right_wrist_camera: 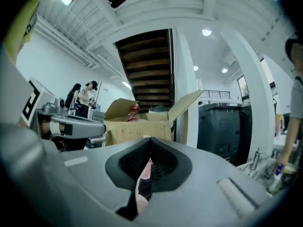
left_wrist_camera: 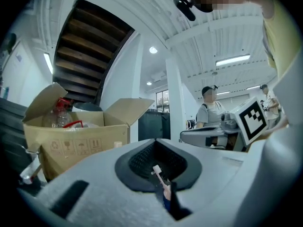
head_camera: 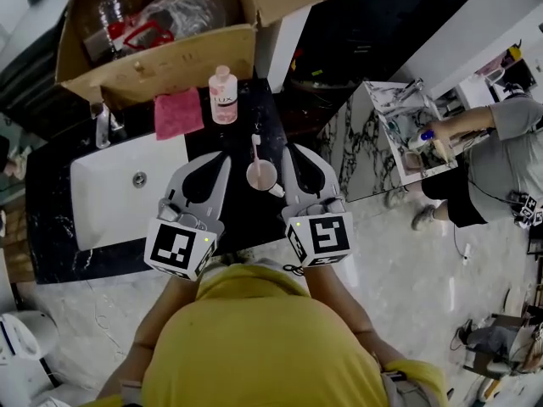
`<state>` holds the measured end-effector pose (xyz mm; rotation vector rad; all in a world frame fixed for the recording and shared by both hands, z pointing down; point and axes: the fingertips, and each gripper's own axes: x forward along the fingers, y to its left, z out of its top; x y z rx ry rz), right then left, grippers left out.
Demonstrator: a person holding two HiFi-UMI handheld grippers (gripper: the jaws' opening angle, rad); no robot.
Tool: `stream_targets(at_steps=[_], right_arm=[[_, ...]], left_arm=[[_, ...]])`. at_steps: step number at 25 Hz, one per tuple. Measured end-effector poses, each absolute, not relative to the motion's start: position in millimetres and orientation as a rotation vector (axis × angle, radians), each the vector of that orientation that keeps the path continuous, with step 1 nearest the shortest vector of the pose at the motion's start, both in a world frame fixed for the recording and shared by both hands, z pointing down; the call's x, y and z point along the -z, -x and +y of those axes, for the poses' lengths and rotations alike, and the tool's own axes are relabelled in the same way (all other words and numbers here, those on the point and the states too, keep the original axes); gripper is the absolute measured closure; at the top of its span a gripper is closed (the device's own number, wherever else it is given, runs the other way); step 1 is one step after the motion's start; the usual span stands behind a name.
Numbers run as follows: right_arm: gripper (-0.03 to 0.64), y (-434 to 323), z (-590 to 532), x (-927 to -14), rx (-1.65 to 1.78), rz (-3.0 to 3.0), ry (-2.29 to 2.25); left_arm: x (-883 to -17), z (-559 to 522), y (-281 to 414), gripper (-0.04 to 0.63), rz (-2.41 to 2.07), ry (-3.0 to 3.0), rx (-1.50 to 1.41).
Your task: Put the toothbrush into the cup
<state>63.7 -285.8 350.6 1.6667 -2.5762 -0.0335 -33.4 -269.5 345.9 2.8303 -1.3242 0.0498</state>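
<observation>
Your left gripper [head_camera: 222,159] pressed shut, empty, your right gripper [head_camera: 289,151] likewise closed on nothing, toothbrush [head_camera: 255,149] stood in pink cup [head_camera: 261,177] between them.

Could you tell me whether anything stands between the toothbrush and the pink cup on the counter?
Nothing visible does: the white-headed, pink-necked toothbrush already appears to stand in the round pink cup on the black marble counter. The left gripper and right gripper flank it with fingers shut, holding nothing.
</observation>
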Motion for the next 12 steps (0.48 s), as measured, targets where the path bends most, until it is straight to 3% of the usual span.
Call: stream_targets(at_steps=[12], right_arm=[[0.604, -67, -265, -293, 0.160, -2.670, -1.709]], left_arm=[[-287, -256, 45, 0.597, -1.499, -2.840, 0.020]])
